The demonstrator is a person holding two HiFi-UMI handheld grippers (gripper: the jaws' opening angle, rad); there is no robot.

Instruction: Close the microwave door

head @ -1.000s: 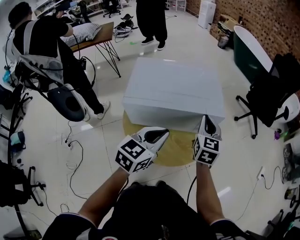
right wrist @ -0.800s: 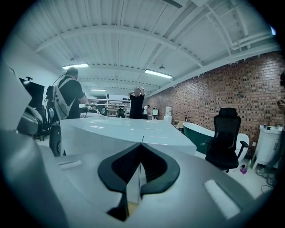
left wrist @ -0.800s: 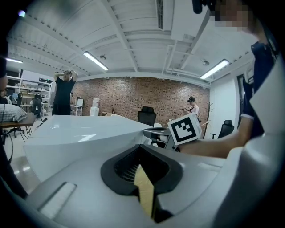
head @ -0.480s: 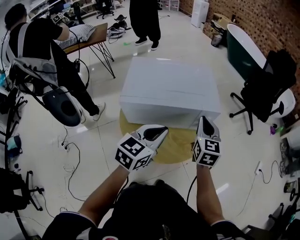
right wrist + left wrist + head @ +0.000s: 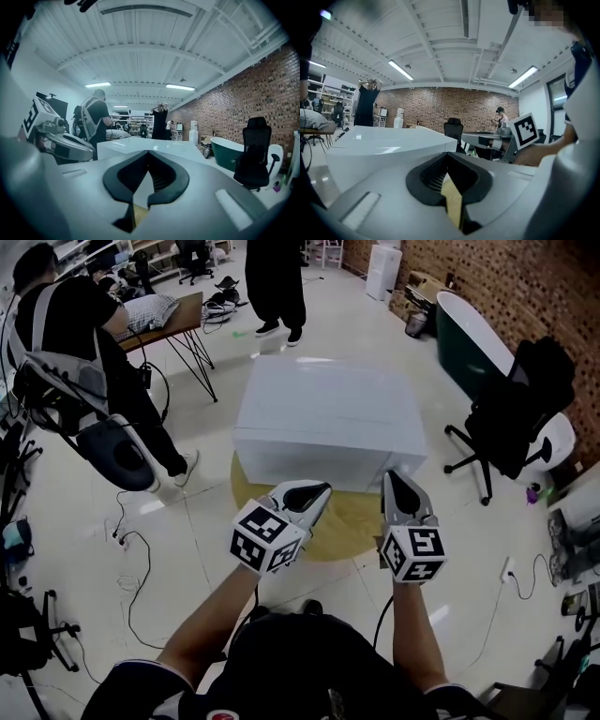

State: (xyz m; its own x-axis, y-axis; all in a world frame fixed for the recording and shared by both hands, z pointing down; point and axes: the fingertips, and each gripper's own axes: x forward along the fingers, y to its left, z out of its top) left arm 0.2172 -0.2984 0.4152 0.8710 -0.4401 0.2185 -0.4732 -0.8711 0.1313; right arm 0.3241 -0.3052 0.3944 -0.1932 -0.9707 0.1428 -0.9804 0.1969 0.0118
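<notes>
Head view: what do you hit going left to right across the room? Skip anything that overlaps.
person with a backpack → wooden table → white microwave → black office chair. Left out because they overlap these: both tools, the standing person, the bathtub.

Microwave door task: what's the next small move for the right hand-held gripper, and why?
Probably ease the right hand-held gripper back, clear. From above the microwave front looks flush, with no door swung out. This gripper and the left hand-held gripper are both shut and empty, near that front.
</notes>
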